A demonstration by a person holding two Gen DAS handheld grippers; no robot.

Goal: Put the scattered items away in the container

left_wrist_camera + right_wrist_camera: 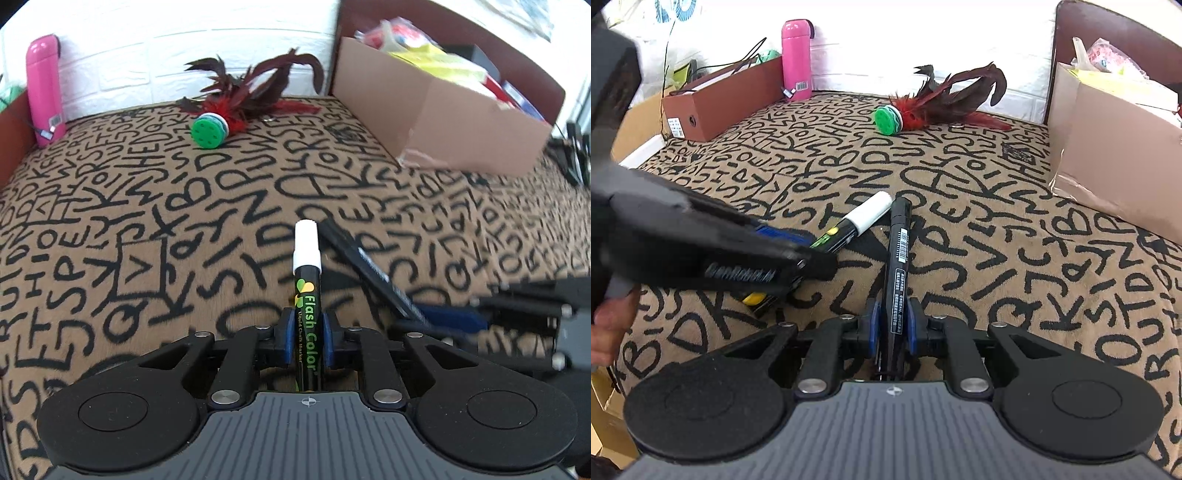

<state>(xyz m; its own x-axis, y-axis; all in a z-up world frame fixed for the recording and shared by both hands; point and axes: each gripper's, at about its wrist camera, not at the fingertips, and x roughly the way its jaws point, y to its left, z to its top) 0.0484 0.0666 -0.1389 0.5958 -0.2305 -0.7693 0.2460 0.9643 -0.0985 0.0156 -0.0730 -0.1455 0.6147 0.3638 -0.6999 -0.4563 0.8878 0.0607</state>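
Note:
My left gripper is shut on a black chalk marker with a white cap, which points straight ahead from between the blue pads. My right gripper is shut on a slim black marker pen. The two pens sit side by side just over the letter-patterned cloth, their tips almost meeting. In the right wrist view the left gripper comes in from the left with the chalk marker. In the left wrist view the black pen slants in from the right gripper. An open cardboard box holding mixed items stands at the far right.
A feather shuttlecock with a green base lies near the back wall. A pink bottle stands at the back left beside a brown shoe box. The cardboard box fills the right side. A hand shows at the left edge.

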